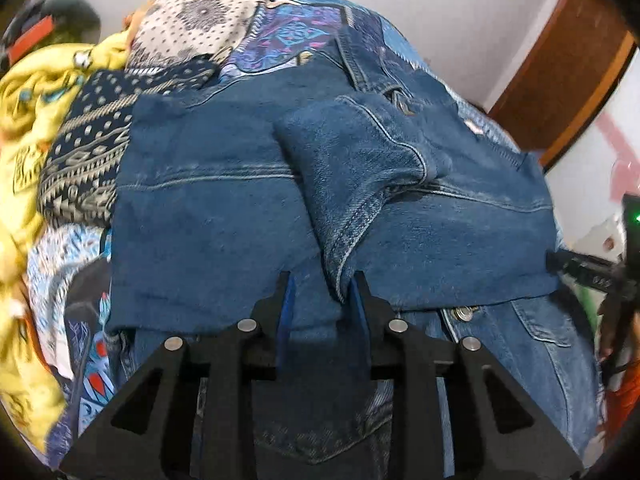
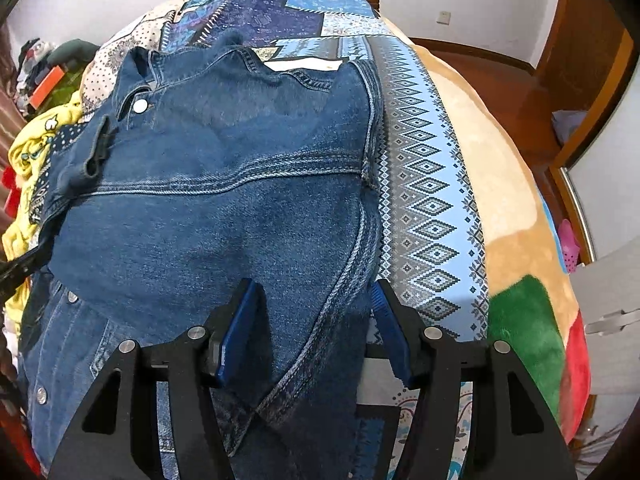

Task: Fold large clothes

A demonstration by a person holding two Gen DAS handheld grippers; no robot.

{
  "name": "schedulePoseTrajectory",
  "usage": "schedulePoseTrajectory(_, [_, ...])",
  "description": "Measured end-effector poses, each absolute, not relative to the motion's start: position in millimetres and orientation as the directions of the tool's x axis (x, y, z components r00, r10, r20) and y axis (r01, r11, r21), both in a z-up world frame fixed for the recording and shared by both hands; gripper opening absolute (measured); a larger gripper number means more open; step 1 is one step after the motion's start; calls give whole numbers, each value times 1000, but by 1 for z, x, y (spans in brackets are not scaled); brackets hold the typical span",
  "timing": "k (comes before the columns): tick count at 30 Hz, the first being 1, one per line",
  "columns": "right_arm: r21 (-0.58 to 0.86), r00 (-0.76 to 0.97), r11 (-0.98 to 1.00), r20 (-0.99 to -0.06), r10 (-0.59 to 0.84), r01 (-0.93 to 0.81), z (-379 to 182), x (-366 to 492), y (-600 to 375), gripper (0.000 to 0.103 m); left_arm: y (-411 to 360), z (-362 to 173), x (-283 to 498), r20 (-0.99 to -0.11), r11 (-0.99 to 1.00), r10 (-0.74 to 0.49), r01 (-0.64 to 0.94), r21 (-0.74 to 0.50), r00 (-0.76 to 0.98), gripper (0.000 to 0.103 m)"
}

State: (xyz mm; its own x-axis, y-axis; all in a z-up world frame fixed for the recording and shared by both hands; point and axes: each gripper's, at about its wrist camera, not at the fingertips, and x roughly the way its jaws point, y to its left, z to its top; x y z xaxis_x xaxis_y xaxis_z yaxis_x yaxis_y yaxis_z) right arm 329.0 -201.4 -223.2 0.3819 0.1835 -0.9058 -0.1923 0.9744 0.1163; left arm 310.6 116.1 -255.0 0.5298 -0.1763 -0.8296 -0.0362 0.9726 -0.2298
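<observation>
Blue denim jacket spread on patchwork-quilted bed — left gripper fingers parted around folded sleeve edge; right gripper fingers apart, straddling jacket's seamed edge.

the blue denim jacket is lying spread on the patchwork-patterned bed cover, one sleeve folded across its back. the crumpled yellow printed cloth is sitting to its left on the cover. the plush tan, green and red blanket is lying at the cover's right edge, the brown wooden door frame standing behind it.
</observation>
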Motion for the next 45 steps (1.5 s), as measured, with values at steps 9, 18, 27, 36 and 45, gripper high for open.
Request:
schedulePoseTrajectory(9, [91,385,981,-910,152,-172,-223,328,-197,55,124,-238,312,-852,994,-53,-57,-97,521,58])
schedulePoseTrajectory(18, [108,388,980,-907,165,-165,-224,326,-199,57,78,-204,342,-805,996,-23,83,33,593,85])
schedulePoseTrajectory(27, [137,393,976,-899,196,-172,-226,325,-204,58,36,-261,398,-865,971,113,131,201,489,93])
schedulePoseTrajectory(36, [144,394,973,-896,206,-181,-226,324,-206,59,91,-249,391,-821,977,201,-51,206,535,97])
schedulePoseTrajectory(45, [100,396,978,-903,166,-182,-225,324,-200,65,174,-254,337,-858,981,153,-178,73,491,102])
